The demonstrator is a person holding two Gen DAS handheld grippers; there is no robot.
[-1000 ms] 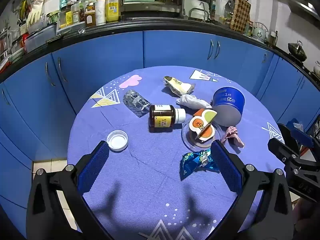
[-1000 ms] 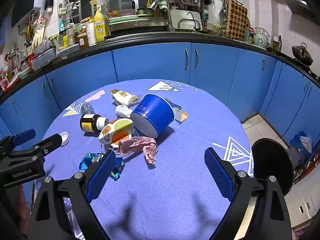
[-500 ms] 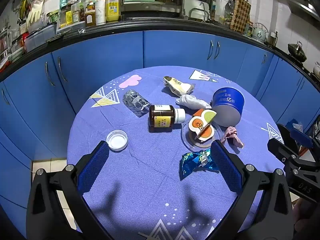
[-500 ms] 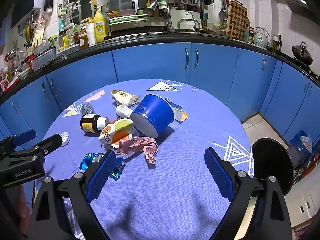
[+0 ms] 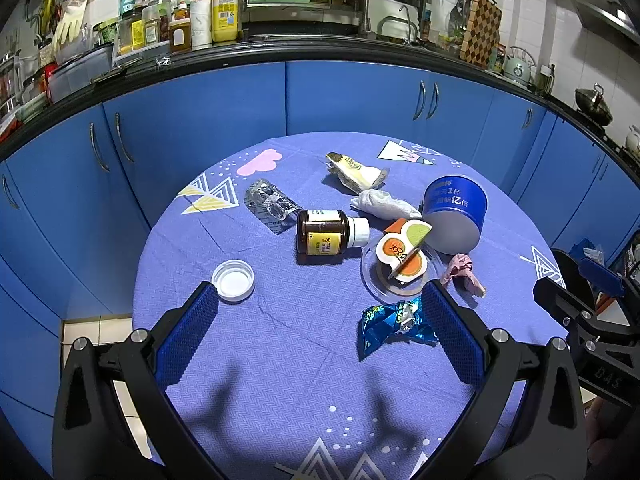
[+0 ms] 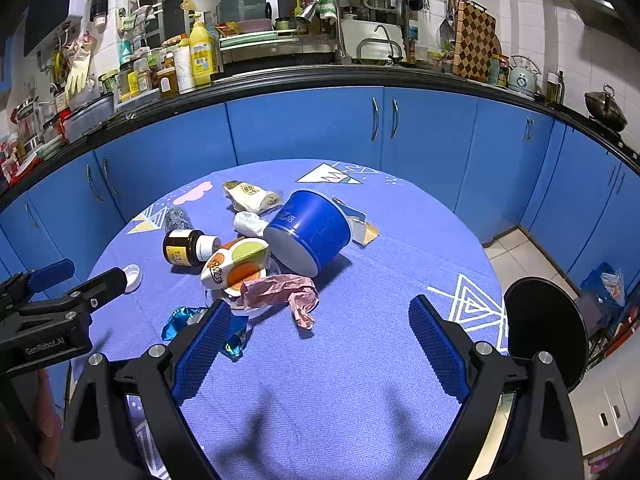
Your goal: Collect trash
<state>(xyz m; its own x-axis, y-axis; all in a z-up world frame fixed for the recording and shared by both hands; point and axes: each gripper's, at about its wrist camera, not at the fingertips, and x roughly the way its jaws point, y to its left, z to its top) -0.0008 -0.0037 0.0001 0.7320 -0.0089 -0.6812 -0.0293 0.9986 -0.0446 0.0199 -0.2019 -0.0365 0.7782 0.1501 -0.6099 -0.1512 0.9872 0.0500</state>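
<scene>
Trash lies on a round blue-clothed table (image 5: 280, 360). A brown pill bottle (image 5: 326, 232) lies on its side beside a white cap (image 5: 233, 280). A blue tub (image 5: 456, 212) lies tipped over, also in the right wrist view (image 6: 310, 232). Near it are an orange-and-green lidded cup (image 5: 402, 254), a blue foil wrapper (image 5: 394, 320), crumpled pink paper (image 6: 280, 292), a white tissue (image 5: 384, 204), a yellow-white wrapper (image 5: 352, 170) and a blister pack (image 5: 272, 204). My left gripper (image 5: 320, 304) is open and empty above the near table. My right gripper (image 6: 320, 320) is open and empty, just short of the pink paper.
Blue kitchen cabinets (image 5: 340, 92) curve behind the table, with a cluttered black counter (image 5: 240, 48) above. A black round stool (image 6: 544, 320) stands on the floor at the table's right. Torn cardboard (image 6: 360, 228) lies behind the tub.
</scene>
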